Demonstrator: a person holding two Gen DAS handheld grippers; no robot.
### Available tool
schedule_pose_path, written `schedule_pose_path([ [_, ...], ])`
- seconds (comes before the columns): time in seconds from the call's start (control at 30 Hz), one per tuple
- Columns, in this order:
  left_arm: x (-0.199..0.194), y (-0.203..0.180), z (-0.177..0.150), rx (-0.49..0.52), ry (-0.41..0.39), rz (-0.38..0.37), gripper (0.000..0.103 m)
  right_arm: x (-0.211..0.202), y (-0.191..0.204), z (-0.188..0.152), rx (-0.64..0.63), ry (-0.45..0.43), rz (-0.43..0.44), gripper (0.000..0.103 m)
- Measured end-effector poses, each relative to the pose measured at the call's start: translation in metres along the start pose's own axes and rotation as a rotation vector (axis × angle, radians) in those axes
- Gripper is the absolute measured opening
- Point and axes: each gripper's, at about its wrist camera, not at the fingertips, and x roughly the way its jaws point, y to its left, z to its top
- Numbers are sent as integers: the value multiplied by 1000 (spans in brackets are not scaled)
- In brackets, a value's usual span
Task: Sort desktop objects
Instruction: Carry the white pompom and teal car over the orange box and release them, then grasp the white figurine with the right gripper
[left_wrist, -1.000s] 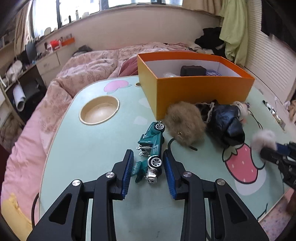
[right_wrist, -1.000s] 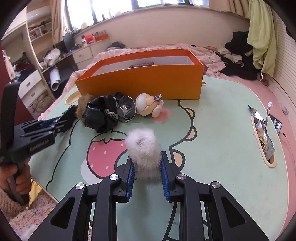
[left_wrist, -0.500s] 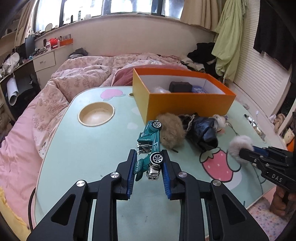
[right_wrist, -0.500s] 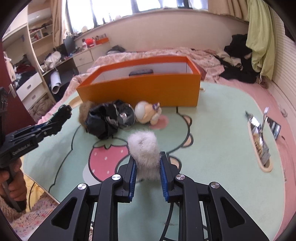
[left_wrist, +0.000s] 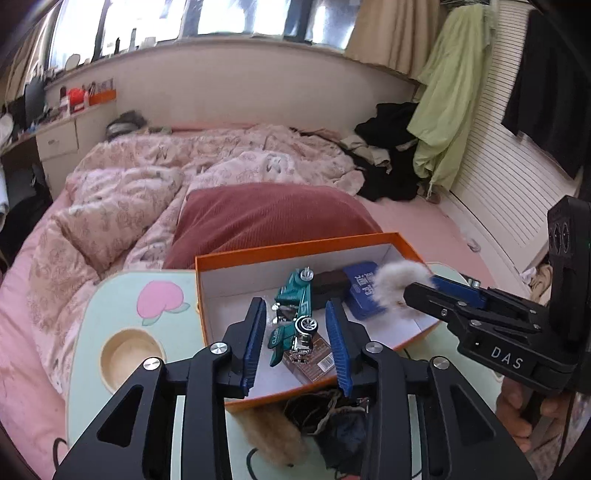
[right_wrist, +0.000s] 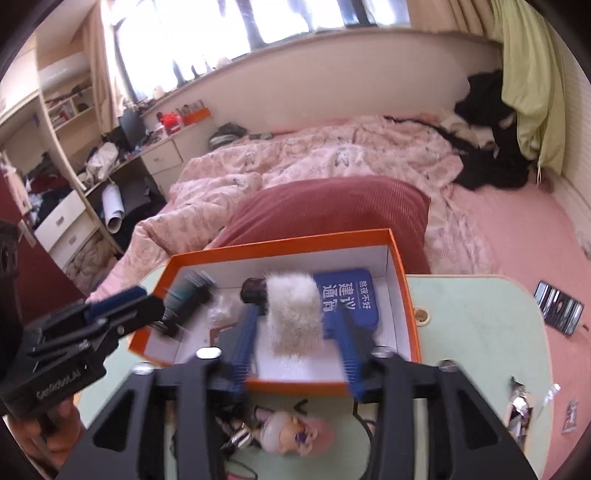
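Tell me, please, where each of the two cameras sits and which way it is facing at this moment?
Left wrist: rides the left gripper, looking down its opening fingers into the orange box at the teal toy car; the right gripper and its hand show at right.
Right wrist: rides the right gripper, looking into the same box past the white fur puff between its opening fingers; the left gripper shows at left.
Shared: the box, blue pouch, red pillow, bed.

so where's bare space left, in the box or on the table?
Inside the orange box, white floor shows at the left wall, left of the teal toy car. The table is bare right of the box and around the round recess. It is crowded along the box's near wall: brown pom-pom, doll.
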Motion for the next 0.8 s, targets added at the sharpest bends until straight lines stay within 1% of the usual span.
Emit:
schedule_pose_path([
  [0.03, -1, 4, -2, -32, 3, -28, 36, 0, -3, -2, 21, 0, 7, 54],
  [0.07, -5, 8, -6, -50, -9, -61, 40, -4, -6, -4, 31, -7, 20, 55],
  [0.1, -10, 9, -11, -53, -24, -71, 45, -9, -8, -8, 34, -17, 28, 56],
  [0.17, -23, 9, -21, -31, -58, -41, 65, -22, -8, -19, 21, -37, 9, 57],
  [0.23, -37, 9, -34, -1, -86, 6, 72, -37, -7, -35, -5, -52, -16, 59],
  [0.27, -43, 10, -40, 8, -93, 18, 72, -43, -6, -42, -11, -53, -22, 62],
  [0.3, -47, 10, -46, 14, -90, 24, 73, -49, -5, -53, -20, -47, -31, 68],
  [0.37, -54, 8, -62, 26, -66, 27, 77, -57, -1, -75, -45, -23, -54, 74],
  [0.43, -55, 3, -80, 56, -34, 27, 80, -59, 3, -94, -80, 8, -80, 75],
  [0.5, -54, -5, -103, 92, 5, 53, 81, -56, 8, -117, -110, 48, -123, 75],
  [0.63, -37, -14, -136, 140, 93, 87, 81, -45, 8, -146, -97, 115, -167, 75],
  [0.67, -31, -15, -141, 153, 119, 101, 81, -44, 8, -151, -96, 104, -176, 78],
  [0.7, -25, -15, -146, 163, 142, 121, 81, -43, 10, -155, -104, 98, -194, 95],
  [0.73, -21, -16, -149, 177, 136, 150, 88, -38, 12, -158, -121, 114, -213, 103],
  [0.77, -21, -15, -151, 183, 114, 176, 94, -36, 15, -159, -142, 114, -224, 103],
  [0.8, -20, -14, -153, 175, 105, 180, 97, -34, 15, -159, -152, 118, -213, 103],
])
